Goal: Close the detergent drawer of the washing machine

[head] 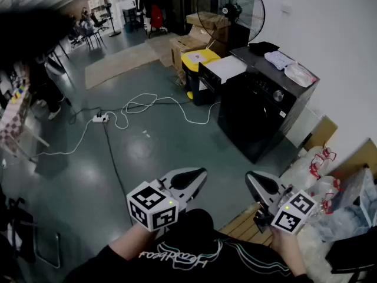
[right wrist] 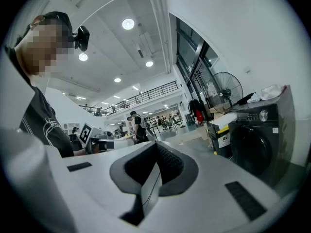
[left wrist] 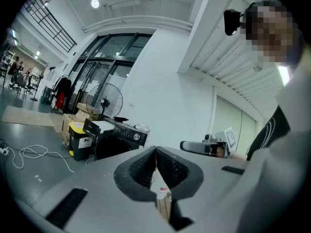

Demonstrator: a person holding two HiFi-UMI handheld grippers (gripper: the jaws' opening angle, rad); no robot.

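Observation:
The black washing machine (head: pixel 268 114) stands against the right wall, a few steps ahead of me. Its detergent drawer (head: pixel 219 72) sticks out from the top left of the front, white tray up and black face toward the room. It also shows in the left gripper view as the drawer (left wrist: pixel 97 126) on the machine (left wrist: pixel 124 139). The machine (right wrist: pixel 257 137) fills the right of the right gripper view. My left gripper (head: pixel 189 179) (left wrist: pixel 155 154) and right gripper (head: pixel 258 185) (right wrist: pixel 155 149) are held low near my body, far from the machine. Both are shut on nothing.
A yellow-lidded bin (head: pixel 197 59), cardboard boxes (head: pixel 185 43) and a standing fan (head: pixel 232 7) sit beyond the drawer. White cables and a power strip (head: pixel 100 118) cross the floor at left. Plastic bags (head: pixel 330 187) pile up at right. Cloths (head: pixel 288 66) lie on the machine.

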